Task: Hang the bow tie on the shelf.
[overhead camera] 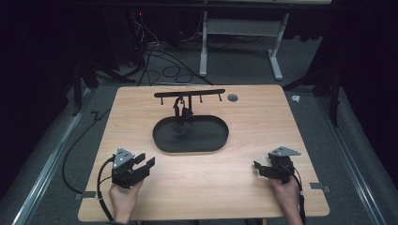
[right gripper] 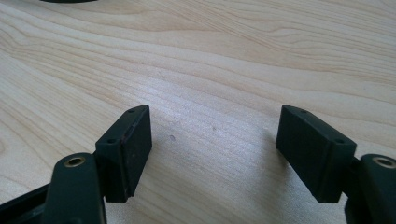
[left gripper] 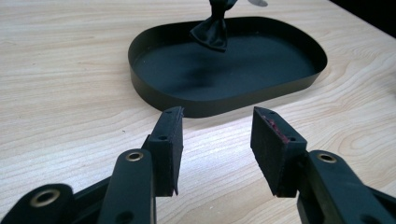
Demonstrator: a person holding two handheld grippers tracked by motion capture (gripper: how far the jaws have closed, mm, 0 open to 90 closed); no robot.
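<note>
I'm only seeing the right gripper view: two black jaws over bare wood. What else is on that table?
Observer: A black oval tray sits mid-table, ahead of both grippers.
Operator: Is anything in it?
Observer: A small dark bow-shaped item hangs over the tray from a black rack with pegs standing at the tray's far side.
Operator: And the other hand?
Observer: The left gripper is open, empty, pointing at the tray's near wall.
</note>
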